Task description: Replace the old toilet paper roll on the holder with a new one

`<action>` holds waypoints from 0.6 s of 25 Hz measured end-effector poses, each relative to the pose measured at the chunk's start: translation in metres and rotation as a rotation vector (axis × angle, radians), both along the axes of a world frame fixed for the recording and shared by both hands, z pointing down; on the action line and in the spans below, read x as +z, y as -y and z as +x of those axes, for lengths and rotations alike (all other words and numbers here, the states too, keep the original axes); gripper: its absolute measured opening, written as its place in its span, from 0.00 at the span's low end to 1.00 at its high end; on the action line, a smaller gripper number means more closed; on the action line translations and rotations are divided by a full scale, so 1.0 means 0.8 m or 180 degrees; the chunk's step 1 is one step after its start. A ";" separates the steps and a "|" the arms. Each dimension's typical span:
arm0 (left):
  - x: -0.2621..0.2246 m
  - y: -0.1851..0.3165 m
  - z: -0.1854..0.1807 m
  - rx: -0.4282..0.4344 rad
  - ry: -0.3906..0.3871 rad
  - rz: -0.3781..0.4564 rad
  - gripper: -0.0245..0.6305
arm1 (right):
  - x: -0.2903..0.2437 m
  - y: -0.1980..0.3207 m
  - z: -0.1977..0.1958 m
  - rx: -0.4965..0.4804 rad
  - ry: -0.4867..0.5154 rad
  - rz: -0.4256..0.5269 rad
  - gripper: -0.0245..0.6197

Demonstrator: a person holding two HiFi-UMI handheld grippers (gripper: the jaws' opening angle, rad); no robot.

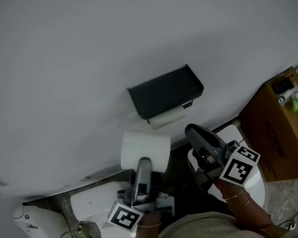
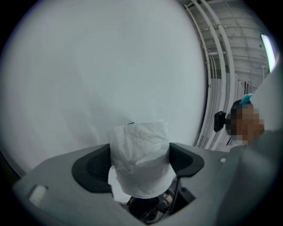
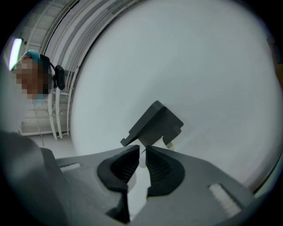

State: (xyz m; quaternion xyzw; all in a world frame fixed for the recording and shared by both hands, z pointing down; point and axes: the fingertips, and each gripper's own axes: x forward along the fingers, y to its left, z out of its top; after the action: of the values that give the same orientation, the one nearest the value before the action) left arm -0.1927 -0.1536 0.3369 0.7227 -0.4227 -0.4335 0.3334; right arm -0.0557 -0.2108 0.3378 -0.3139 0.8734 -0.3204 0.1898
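A plain white wall (image 1: 73, 55) fills the room ahead of me, with the black holder (image 1: 165, 91) fixed to it above the toilet (image 1: 95, 204). What is left of the old roll (image 1: 166, 118) sits pale and thin under the holder's shelf. My left claw (image 1: 143, 166) pinches the new roll (image 1: 144, 150) across its width, held below and left of the holder, clear of it. My right claw (image 3: 142, 152) is all but pressed together with nothing in it, and points at the holder's underside. I judge the old roll has to go first, so I should spread the right claw, bring it level with the spindle, grip the remnant lightly so it does not crush, and slide it off sideways. The new roll should stay parked low until then.
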 end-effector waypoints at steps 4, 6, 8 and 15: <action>0.009 0.002 -0.004 0.0026 -0.0045 -0.0047 0.66 | 0.014 0.009 -0.010 0.0016 0.0012 -0.0149 0.17; 0.011 0.001 -0.007 0.0018 -0.0040 -0.0044 0.66 | 0.022 0.014 -0.015 0.0031 -0.0017 -0.0228 0.23; 0.014 0.003 -0.009 0.0008 -0.0038 -0.0047 0.66 | 0.029 0.020 -0.018 0.0024 0.0066 -0.0355 0.30; 0.026 0.005 -0.020 -0.0057 0.0009 -0.0130 0.66 | 0.044 0.038 -0.034 -0.0059 0.0530 -0.0690 0.43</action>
State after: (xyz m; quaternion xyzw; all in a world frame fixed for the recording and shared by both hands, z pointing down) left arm -0.2084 -0.1577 0.3574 0.7125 -0.4384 -0.4267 0.3436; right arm -0.0826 -0.2412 0.3729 -0.2968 0.8177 -0.4395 0.2237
